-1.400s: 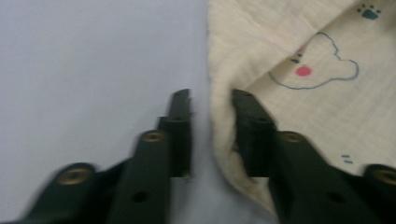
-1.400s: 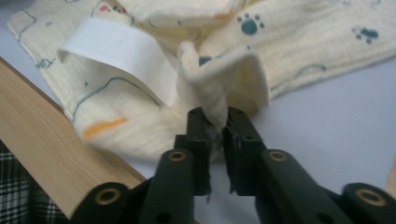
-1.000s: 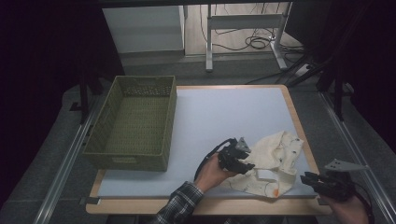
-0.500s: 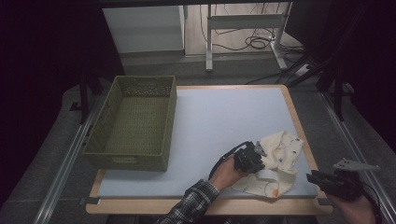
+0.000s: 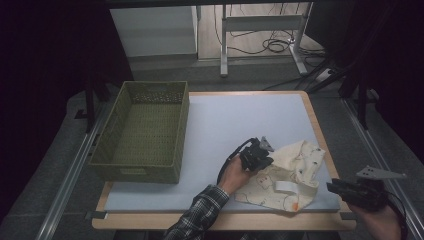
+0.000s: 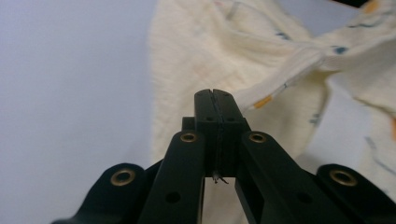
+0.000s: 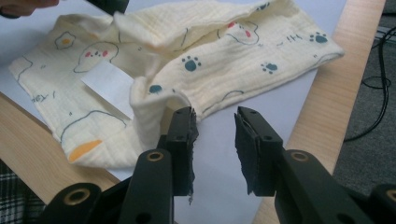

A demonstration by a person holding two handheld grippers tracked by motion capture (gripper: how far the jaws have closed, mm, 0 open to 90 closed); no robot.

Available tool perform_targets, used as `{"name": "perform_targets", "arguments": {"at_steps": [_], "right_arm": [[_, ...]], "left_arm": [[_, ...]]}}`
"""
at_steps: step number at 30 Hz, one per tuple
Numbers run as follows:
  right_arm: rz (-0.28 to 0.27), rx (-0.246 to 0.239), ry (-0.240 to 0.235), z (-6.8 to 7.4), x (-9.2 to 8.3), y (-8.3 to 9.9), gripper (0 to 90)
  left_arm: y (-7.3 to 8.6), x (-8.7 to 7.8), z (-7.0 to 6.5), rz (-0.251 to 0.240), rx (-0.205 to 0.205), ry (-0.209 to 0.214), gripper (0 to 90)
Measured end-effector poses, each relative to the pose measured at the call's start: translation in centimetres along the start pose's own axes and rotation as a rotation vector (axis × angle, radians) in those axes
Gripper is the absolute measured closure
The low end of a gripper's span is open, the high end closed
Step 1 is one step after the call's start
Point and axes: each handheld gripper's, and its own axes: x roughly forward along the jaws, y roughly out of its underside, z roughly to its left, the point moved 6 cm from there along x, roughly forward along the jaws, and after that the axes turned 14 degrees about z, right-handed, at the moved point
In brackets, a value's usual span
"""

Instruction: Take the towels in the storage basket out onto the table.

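A cream cloth (image 5: pixel 295 170) printed with paw marks and little faces lies crumpled at the table's near right (image 7: pixel 210 42). My left gripper (image 5: pixel 269 160) rests at the cloth's left edge; its jaws have just been closing and now stand shut (image 6: pixel 215 93), pinching a fold of the cloth (image 6: pixel 196 60). In the right gripper view that fold peaks up toward the left gripper (image 7: pixel 109 5). My right gripper (image 5: pixel 332 186) hovers by the table's near right corner, open (image 7: pixel 215 119), with a hanging fold of cloth just beside its left jaw and nothing between the pads.
A green woven basket (image 5: pixel 112 150) stands on the left of the pale table top (image 5: pixel 235 120). A wooden rim (image 7: pixel 327 84) borders the table. Cables (image 5: pixel 272 45) and a metal stand lie on the floor beyond the far edge.
My left gripper has slid right onto the cloth's edge and its jaws have closed. The right gripper has barely shifted.
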Motion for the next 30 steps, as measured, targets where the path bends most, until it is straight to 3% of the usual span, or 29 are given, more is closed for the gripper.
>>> {"name": "perform_targets", "arguments": {"at_steps": [8,13,15,17,20,24,28,29,30], "right_arm": [[-0.008,-0.029,-0.012,0.5,0.4,-1.7,67.3],[0.000,-0.045,-0.022,0.8,1.3,-2.9,66.8],[0.003,-0.048,-0.024,0.7,1.6,-3.3,66.5],[0.007,-0.048,-0.025,0.7,1.9,-3.6,66.0],[0.010,-0.049,-0.024,0.5,2.3,-4.0,65.2],[0.021,-0.050,-0.007,0.1,2.8,-4.3,64.2],[0.027,-0.042,0.008,-0.5,3.2,-4.4,64.1],[0.030,-0.037,0.038,-1.3,3.6,-4.5,64.0],[0.029,-0.033,0.047,-1.7,3.7,-4.5,63.8]], "left_arm": [[1.3,-1.1,4.8,-0.007,-0.131,-0.062,90.0],[2.7,-1.3,8.4,0.021,-0.236,-0.135,90.0],[3.5,-1.3,9.5,0.018,-0.281,-0.136,90.0],[4.0,-1.4,10.0,0.014,-0.297,-0.136,88.4],[4.2,-1.5,9.8,-0.011,-0.301,-0.106,78.9],[3.5,-0.9,8.3,-0.022,-0.244,-0.080,65.2],[2.8,0.0,7.1,-0.012,-0.202,-0.116,53.8],[2.6,0.4,7.0,-0.002,-0.186,-0.142,52.8],[2.6,0.4,7.0,-0.002,-0.186,-0.142,52.3]]}}
